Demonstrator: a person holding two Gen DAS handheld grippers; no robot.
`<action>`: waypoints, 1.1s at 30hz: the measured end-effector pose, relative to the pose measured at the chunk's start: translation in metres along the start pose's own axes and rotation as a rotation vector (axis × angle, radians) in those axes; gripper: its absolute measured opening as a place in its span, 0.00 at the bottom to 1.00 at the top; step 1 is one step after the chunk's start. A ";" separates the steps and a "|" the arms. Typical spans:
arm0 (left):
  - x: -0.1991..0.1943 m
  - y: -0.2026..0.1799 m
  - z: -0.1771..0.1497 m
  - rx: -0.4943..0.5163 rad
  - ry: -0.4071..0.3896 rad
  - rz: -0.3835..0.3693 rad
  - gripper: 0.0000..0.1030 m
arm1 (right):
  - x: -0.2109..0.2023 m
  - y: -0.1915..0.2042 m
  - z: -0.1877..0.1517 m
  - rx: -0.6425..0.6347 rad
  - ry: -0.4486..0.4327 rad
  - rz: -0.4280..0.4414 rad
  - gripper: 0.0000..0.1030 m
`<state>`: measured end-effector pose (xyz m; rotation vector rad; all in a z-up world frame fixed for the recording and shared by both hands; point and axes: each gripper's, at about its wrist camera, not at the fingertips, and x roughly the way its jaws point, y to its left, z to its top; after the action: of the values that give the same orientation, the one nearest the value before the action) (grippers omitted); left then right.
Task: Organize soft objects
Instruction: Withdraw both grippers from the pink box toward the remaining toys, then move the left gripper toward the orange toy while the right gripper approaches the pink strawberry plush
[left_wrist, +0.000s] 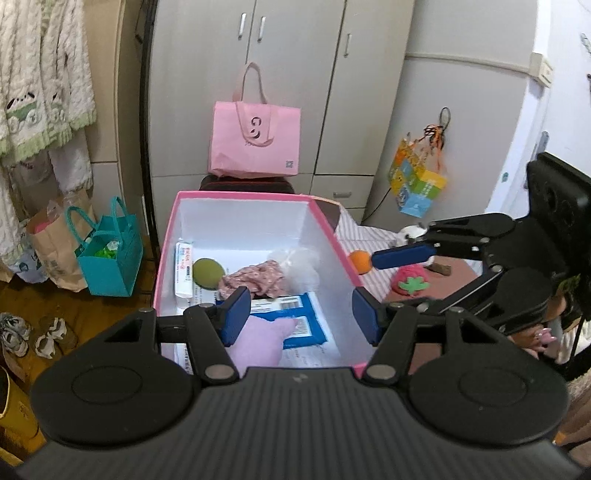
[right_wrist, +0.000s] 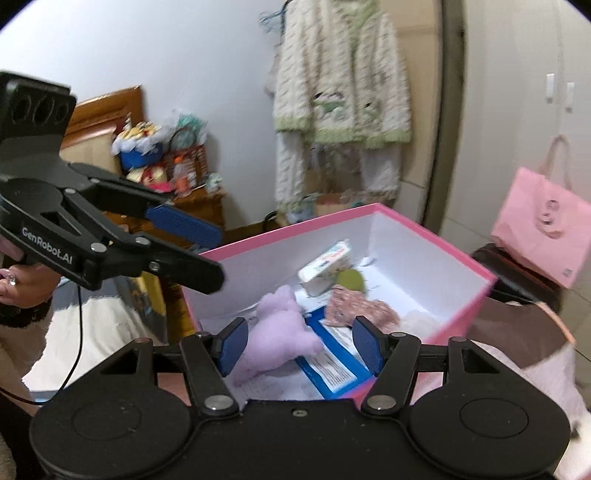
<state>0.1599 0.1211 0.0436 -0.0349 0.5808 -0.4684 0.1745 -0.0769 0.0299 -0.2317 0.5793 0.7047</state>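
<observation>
grey wardrobe (left_wrist: 295, 92) doors fill the background; one pale wall (right_wrist: 147, 55) carries one hanging fleece robe (right_wrist: 340, 92). one bed (left_wrist: 369, 236) with striped and brown cover lies under the scene. one pink-rimmed box (left_wrist: 255, 206), white inside, rests on it, open at the top. one pink tote (left_wrist: 255, 144) stands behind the box, one teal bag (left_wrist: 110, 254) and one brown paper bag (left_wrist: 48, 251) on the floor to its left, one colourful bag (left_wrist: 415, 184) hanging from a wardrobe handle. two grippers: left gripper (left_wrist: 299, 314) over the near end of the box, jaws apart, nothing clamped; right gripper (right_wrist: 299, 345) likewise over the box, jaws apart and empty. inside the box, counted: one lilac plush (right_wrist: 277, 332) at the near end, below and between both pairs of pads, untouched as far as can be seen; one blue packet (left_wrist: 306, 317) beside it; one floral cloth (left_wrist: 255, 280); one white fluffy piece (left_wrist: 299, 269); one white carton (left_wrist: 183, 273) against the left wall; one green ball (left_wrist: 208, 272). outside the box, on the bed to its right: one red strawberry toy (left_wrist: 410, 280), one orange ball (left_wrist: 360, 261) just by the rim, and one white plush (left_wrist: 412, 232), partly hidden.
</observation>
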 end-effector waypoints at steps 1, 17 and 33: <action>-0.004 -0.003 -0.001 -0.006 -0.008 -0.004 0.58 | -0.007 -0.001 -0.002 0.008 -0.005 -0.012 0.66; -0.013 -0.097 -0.014 0.096 0.037 -0.160 0.58 | -0.114 -0.005 -0.068 0.082 -0.071 -0.179 0.68; 0.070 -0.177 -0.032 0.182 -0.036 -0.064 0.58 | -0.113 -0.044 -0.141 0.050 -0.094 -0.276 0.68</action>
<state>0.1206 -0.0651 0.0091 0.1118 0.5015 -0.5803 0.0749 -0.2258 -0.0208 -0.2258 0.4637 0.4310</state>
